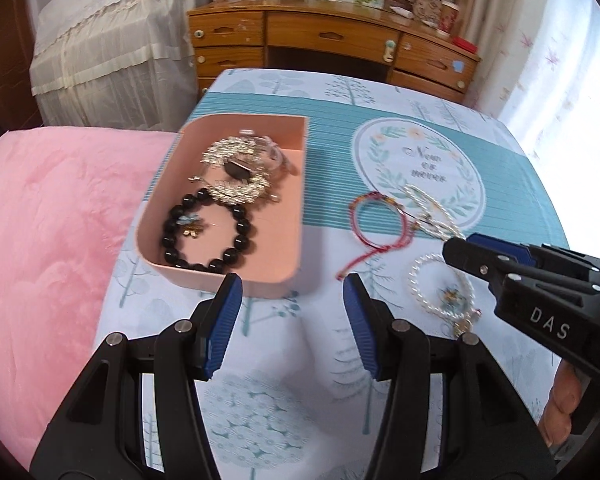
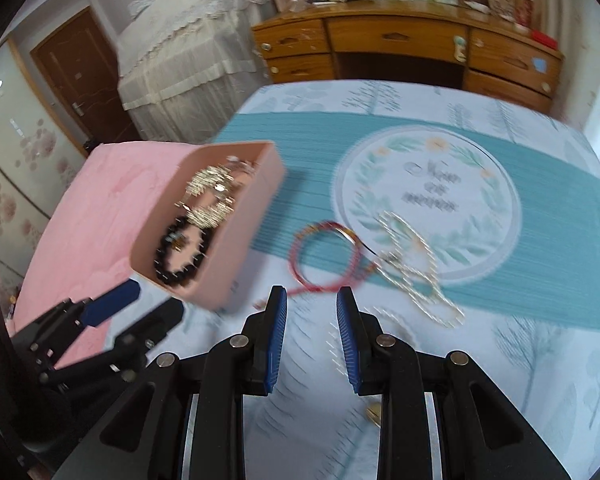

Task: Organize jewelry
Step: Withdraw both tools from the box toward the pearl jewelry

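A pink tray (image 1: 300, 184) (image 2: 255, 208) stands on the patterned tablecloth and holds a black bead bracelet (image 1: 207, 236) (image 2: 179, 252) and several gold and silver pieces (image 1: 235, 168). A red cord bracelet (image 1: 376, 220) (image 2: 324, 256), a thin pearl chain (image 1: 432, 212) (image 2: 416, 264) and a pearl bracelet with a charm (image 1: 440, 288) lie on the cloth right of the tray. My left gripper (image 1: 291, 296) is open and empty, just in front of the tray's near right corner. My right gripper (image 2: 312, 300) is open and empty, above the pearl bracelet; it also shows in the left wrist view (image 1: 460, 248).
A pink quilted bed (image 1: 47, 240) lies left of the table. A wooden desk with drawers (image 1: 332, 44) stands behind the table's far edge. A lace-covered piece of furniture (image 1: 107, 48) stands at the back left. Curtains hang at the right.
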